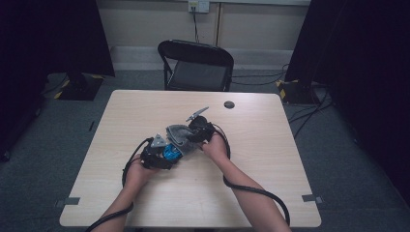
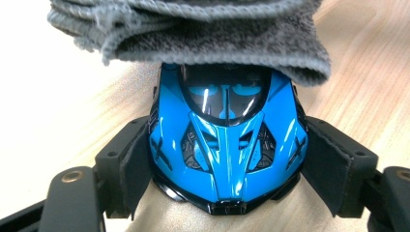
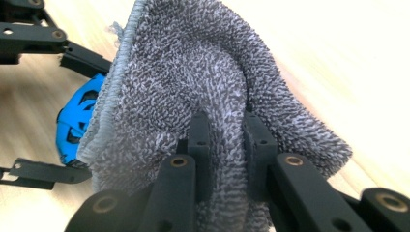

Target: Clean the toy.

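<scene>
Grey towelling of the cloth point(image 3: 208, 82), pinched between the right gripper point(image 3: 226, 133) fingers, is draped at twelve o'clock over the blue toy car point(image 2: 226, 145), clamped mid-tabletop point(image 1: 270, 145) by the left gripper point(image 2: 225, 166) fingers; wiping is judged underway, the bonnet left.

Toy car point(image 2: 226, 145) blue w/ black trim; cloth point(image 3: 193, 82) grey.

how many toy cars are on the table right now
1. The blue toy car sits mid-table between the left hand-held gripper's pads, partly under the grey cloth. None hidden that I can see.
</scene>
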`<act>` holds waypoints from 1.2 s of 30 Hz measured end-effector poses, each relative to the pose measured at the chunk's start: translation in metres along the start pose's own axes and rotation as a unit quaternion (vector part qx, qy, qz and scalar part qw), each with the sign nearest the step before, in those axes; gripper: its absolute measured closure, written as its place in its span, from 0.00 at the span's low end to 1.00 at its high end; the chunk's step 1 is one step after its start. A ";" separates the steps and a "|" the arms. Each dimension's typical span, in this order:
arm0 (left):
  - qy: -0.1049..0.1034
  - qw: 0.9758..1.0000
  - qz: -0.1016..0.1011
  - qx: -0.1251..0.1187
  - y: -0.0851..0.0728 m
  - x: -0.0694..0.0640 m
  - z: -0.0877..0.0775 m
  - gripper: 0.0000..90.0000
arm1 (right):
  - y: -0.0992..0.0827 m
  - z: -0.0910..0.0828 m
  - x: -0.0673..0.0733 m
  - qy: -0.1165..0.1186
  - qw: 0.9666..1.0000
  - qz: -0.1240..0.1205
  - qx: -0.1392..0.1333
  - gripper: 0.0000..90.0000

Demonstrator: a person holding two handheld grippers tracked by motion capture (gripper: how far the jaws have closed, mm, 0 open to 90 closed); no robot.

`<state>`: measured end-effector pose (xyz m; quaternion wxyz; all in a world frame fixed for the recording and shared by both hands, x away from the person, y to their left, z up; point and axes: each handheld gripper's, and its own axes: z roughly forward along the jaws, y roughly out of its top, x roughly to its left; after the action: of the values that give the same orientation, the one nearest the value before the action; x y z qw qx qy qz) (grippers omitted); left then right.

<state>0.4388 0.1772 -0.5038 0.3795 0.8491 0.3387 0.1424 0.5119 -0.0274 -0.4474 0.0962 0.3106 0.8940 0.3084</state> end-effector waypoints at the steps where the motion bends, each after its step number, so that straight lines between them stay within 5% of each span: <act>1: 0.000 1.000 0.000 0.000 0.000 0.000 0.000 0.27 | 0.000 0.000 -0.001 0.000 1.000 0.001 0.000 0.86; 24: 0.000 1.000 0.000 0.000 0.000 0.000 0.000 0.27 | -0.007 -0.006 -0.026 -0.026 0.999 0.041 -0.011 0.86; 36: 0.000 1.000 0.000 0.000 0.000 0.000 0.000 0.27 | -0.011 -0.006 -0.035 -0.016 0.998 0.062 -0.015 0.86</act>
<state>0.4388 0.1772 -0.5037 0.3798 0.8490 0.3386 0.1422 0.5317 -0.0582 -0.4504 0.0964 0.3687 0.8666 0.3221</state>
